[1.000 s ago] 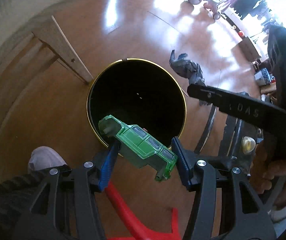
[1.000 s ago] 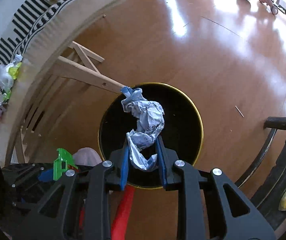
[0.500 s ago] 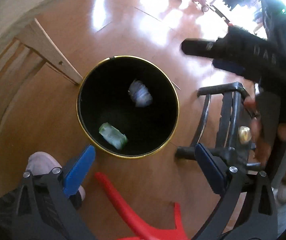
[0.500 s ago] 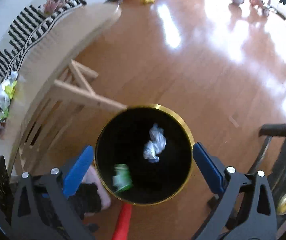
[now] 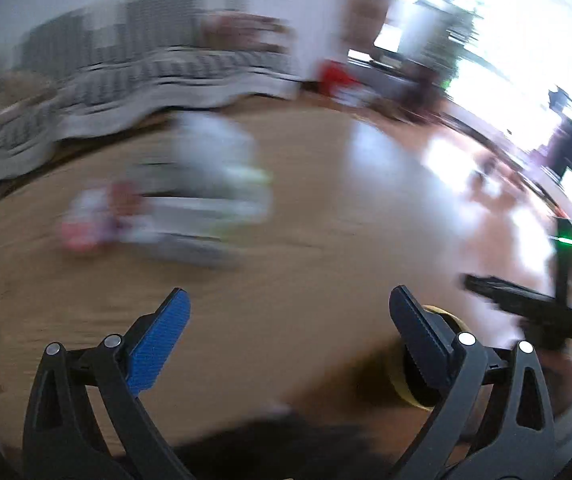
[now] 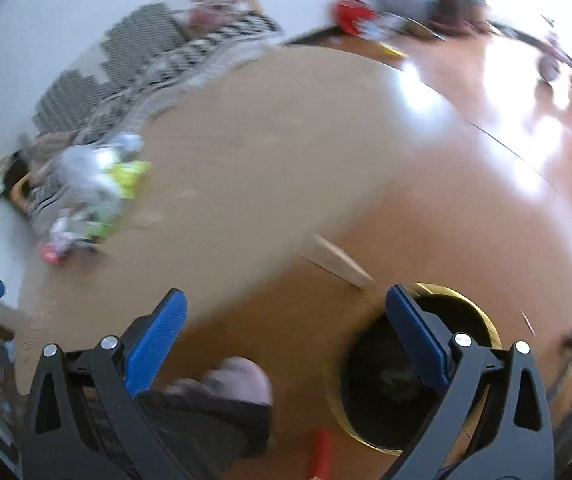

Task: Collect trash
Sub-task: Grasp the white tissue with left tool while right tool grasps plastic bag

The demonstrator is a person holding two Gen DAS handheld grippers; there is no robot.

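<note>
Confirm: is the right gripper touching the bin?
Apart. In the right wrist view the open, empty right gripper hangs well above the bin on the floor.

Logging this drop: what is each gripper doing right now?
Left gripper: open, nothing between its blue pads.
Right gripper: open, nothing between its blue pads.
</note>
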